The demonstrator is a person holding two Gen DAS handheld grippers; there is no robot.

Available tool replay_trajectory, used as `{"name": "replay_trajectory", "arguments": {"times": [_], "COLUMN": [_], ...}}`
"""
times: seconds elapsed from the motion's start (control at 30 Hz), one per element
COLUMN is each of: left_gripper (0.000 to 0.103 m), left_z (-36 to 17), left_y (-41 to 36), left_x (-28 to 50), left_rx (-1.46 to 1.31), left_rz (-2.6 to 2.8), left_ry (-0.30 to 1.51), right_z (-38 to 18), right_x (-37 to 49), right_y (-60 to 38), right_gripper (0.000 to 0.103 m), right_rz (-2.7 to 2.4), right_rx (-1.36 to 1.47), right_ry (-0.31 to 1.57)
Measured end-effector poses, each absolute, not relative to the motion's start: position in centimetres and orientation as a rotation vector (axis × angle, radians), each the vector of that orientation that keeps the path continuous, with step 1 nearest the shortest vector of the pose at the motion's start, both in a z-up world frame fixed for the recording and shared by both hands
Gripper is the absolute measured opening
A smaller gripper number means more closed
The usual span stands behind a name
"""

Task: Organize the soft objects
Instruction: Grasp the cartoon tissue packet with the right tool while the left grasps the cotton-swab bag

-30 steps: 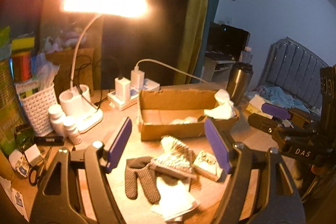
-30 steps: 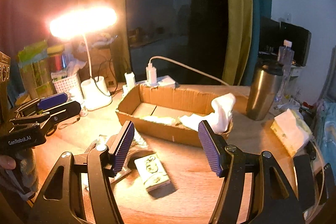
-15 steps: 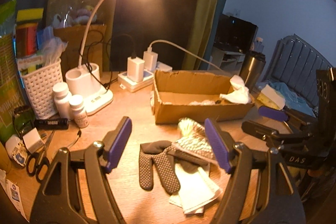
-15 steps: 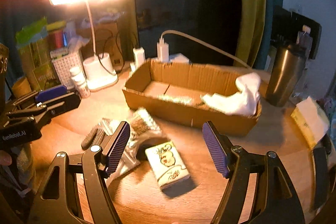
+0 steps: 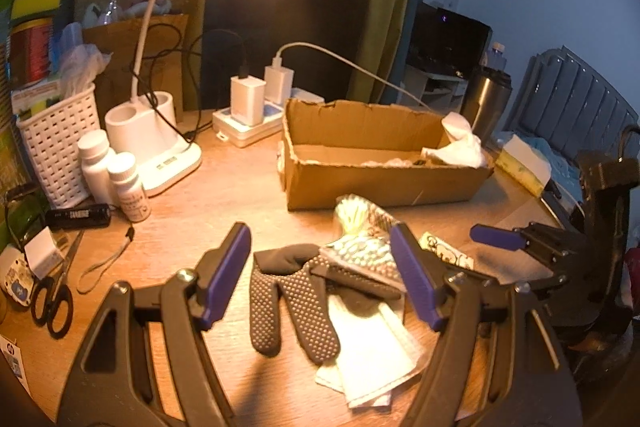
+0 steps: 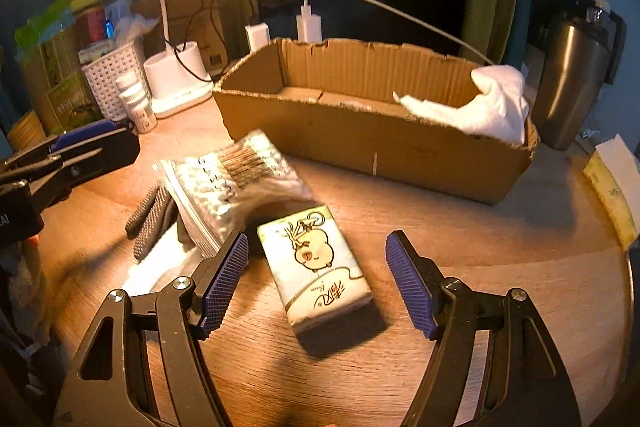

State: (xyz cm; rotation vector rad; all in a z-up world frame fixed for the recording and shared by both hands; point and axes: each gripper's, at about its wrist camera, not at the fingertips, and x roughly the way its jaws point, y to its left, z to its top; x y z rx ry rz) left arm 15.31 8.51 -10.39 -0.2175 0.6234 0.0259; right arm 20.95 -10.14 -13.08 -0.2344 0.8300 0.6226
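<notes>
Here both tools gape wide and hold nothing. The left gripper (image 5: 320,279) hangs over a dotted glove (image 5: 294,305) lying on white cloths (image 5: 376,359) mid-desk (image 5: 224,203). The right gripper (image 6: 316,281), whose jaws have just been opening, frames a tissue pack (image 6: 316,269) beside a swab bag (image 6: 236,179). The box (image 6: 360,143) behind them holds a white cloth (image 6: 488,107) at its right end

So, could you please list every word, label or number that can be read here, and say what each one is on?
"AI": the end of a cut-off white marking on the left gripper body, at the right wrist view's edge.
Tissue pack: stylised script beside a cartoon, not legible.
Black tube: white lettering, too blurred.
Small white bottle: label print too small.
Red can: print too blurred.
</notes>
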Motion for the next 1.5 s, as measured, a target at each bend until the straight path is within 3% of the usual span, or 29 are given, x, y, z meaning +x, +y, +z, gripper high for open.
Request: {"name": "replay_trajectory", "arguments": {"times": [0.1, 0.23, 0.27, 0.87, 1.2, 1.5], "left_gripper": [0.073, 0.073, 0.073, 0.073, 0.051, 0.049], "left_z": [-10.5, -10.4, -10.4, -13.6, -14.5, -12.3], "left_y": [8.1, 7.2, 7.0, 1.4, 1.7, 2.1], "left_x": [15.7, 16.4, 16.6, 22.9, 23.7, 22.2], "left_rx": [-0.207, -0.187, -0.182, 0.011, 0.03, -0.013], "left_rz": [0.019, 0.003, 0.001, -0.023, -0.001, -0.035], "left_ry": [0.634, 0.646, 0.648, 0.822, 0.855, 0.794], "right_z": [-13.7, -14.2, -14.3, -12.9, -12.3, -10.4], "right_x": [21.1, 21.5, 21.6, 23.2, 23.0, 22.2], "right_y": [-9.9, -10.1, -10.3, -15.5, -16.7, -16.9], "right_gripper": [0.074, 0.055, 0.055, 0.053, 0.053, 0.053], "right_rz": [0.623, 0.612, 0.607, 0.564, 0.56, 0.548], "right_rx": [-0.256, -0.266, -0.267, -0.154, -0.129, -0.136], "right_ry": [0.862, 0.883, 0.885, 0.849, 0.825, 0.779]}}
